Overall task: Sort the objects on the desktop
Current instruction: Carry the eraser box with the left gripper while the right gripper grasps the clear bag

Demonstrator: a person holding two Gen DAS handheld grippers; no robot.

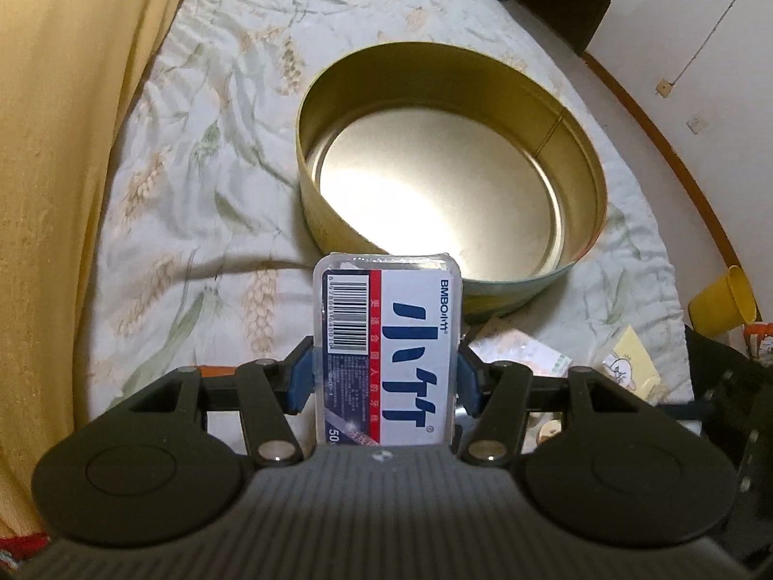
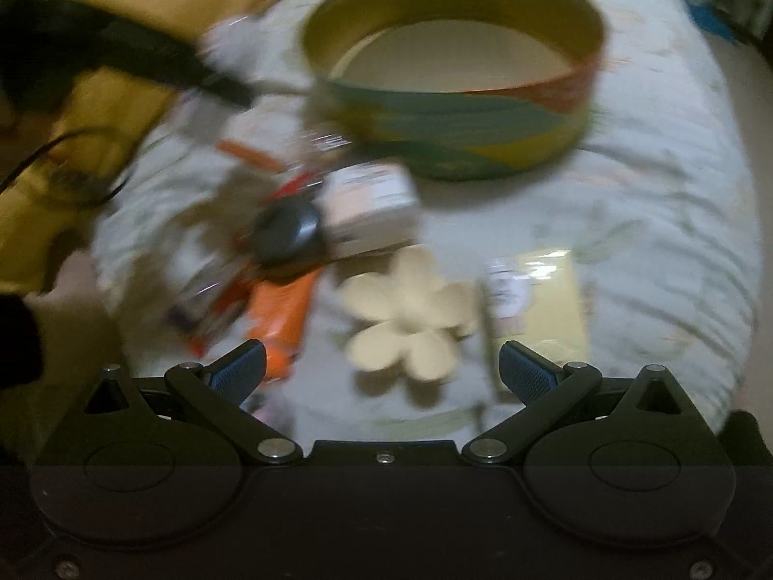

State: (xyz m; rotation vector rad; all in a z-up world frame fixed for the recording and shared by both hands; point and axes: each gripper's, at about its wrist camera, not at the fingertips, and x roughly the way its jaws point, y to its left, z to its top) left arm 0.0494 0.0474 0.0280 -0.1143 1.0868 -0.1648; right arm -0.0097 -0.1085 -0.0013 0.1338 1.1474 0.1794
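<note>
My left gripper [image 1: 385, 372] is shut on a clear plastic box with a white, red and blue label [image 1: 386, 348], held upright in front of the lens. Just beyond it stands a round tin [image 1: 577, 164] with a gold inside and nothing in it. In the blurred right wrist view the same tin [image 2: 454, 116] shows a painted green, yellow and red outer wall. My right gripper [image 2: 381, 369] is open above a cream flower-shaped item [image 2: 410, 309]. An orange item [image 2: 282, 314], a dark round object [image 2: 287, 232] and a small white carton [image 2: 372, 203] lie to the left of the flower.
Everything rests on a pale leaf-print quilt [image 1: 203, 169]. A yellow cloth [image 1: 63, 121] runs along the left side. A yellow cup [image 1: 724, 299] stands off the bed at the right, with paper packets [image 1: 628, 362] near it. A yellowish packet [image 2: 546, 299] lies right of the flower.
</note>
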